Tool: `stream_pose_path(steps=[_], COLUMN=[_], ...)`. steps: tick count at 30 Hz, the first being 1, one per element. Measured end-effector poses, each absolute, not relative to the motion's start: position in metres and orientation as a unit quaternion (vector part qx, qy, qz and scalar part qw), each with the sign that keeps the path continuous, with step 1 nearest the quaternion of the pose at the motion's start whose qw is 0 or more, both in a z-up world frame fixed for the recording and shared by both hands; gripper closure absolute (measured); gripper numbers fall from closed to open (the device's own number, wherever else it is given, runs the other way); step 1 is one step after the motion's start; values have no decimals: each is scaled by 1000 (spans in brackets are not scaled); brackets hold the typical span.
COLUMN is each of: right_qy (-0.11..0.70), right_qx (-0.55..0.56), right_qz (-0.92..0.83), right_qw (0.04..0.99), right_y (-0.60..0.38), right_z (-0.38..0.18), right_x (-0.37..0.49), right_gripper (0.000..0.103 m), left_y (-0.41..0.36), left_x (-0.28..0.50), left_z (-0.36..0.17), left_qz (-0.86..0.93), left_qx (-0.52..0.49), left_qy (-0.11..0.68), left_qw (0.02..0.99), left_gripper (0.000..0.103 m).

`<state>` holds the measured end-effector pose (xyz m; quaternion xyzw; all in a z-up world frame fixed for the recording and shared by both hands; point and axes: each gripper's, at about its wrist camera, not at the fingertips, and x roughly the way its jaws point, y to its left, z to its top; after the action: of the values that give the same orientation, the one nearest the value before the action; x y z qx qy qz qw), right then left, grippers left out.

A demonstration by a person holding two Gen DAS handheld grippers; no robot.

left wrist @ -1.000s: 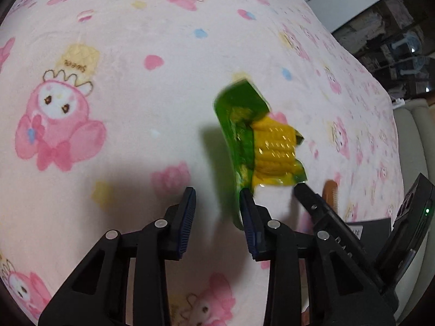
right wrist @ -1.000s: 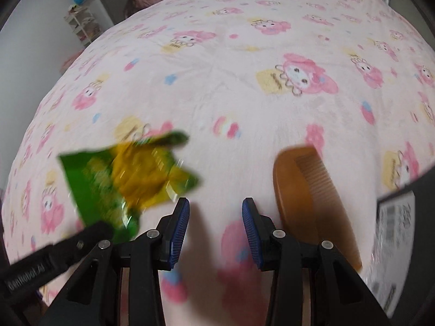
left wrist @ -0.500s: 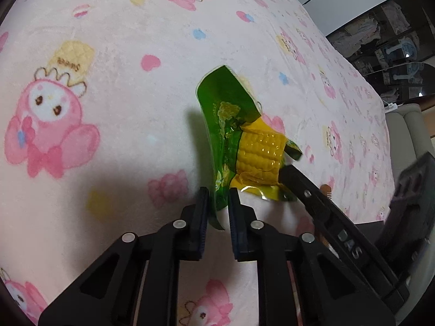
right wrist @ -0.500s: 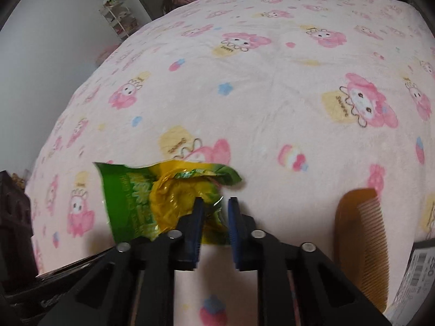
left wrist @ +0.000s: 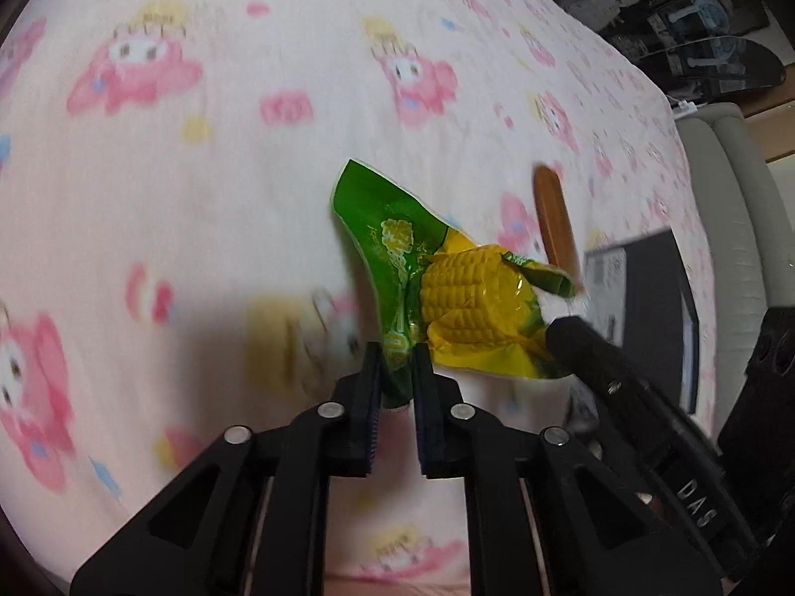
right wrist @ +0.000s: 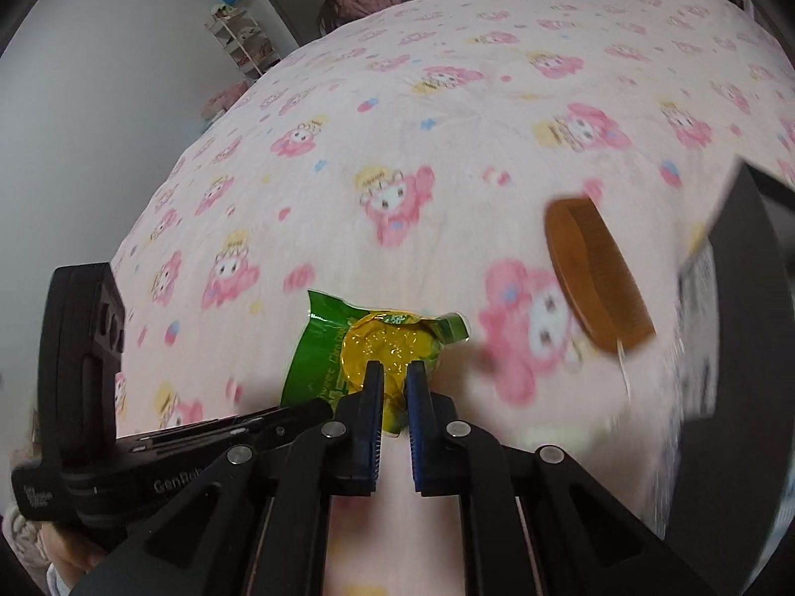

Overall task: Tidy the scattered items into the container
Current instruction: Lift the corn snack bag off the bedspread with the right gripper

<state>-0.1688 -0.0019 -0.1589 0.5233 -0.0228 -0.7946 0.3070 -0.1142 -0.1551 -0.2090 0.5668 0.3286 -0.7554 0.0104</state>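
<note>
The corn packet (left wrist: 447, 293) is green and yellow, with a picture of corn on it. Both tools hold it now, and it is lifted off the pink blanket (left wrist: 198, 198) on the bed.

The left tool (left wrist: 397, 372) has the green end of the packet between its two fingers. Its jaws are opening a little, but the packet is still pinched between them. One second ago this tool was wide open and the packet lay just in front of it. Half a second ago it had closed on the green edge.

The right tool (right wrist: 395, 387) is closed tight on the yellow end of the packet (right wrist: 382, 347). One second ago it was open with nothing in it, and the packet was off to its left side. Half a second ago it had already closed on the packet.

The blanket looks blurry now, and the cartoon prints on it sit in new places in both views.

A brown comb (right wrist: 596, 278) lies on the blanket to the right of the packet. It is not touching the packet. A dark box (left wrist: 641, 308) shows at the right edge, just beside the comb. One second ago only a small corner of this box showed in the left view. Now much more of it shows.
</note>
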Motion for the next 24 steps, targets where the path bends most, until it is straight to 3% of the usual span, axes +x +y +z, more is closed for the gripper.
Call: stream_pose_path(steps=[5,14,19,24], right_qy=[7,-28,-17,-33], right_qx=[522,536,536,535], right_qz=[-803,-799,-797,-797], right_qw=[289,269,276,278], right_y=[19,44,35,26], right_z=[-163,-171,-177,-192], right_x=[-134,-136,-142,-155], right_gripper=[93,90,69,61], left_y=[-127,-145,-148,-149], left_x=[-104,-111,-126,-136], left_z=[-206,-197,-208,-222], left_qz=[-755,-776,-773,-755], left_qx=[594,543,543,560], left_qy=[275,320,328,342], left_qw=[13,12,13,2], left_gripper=[78,78,78,78])
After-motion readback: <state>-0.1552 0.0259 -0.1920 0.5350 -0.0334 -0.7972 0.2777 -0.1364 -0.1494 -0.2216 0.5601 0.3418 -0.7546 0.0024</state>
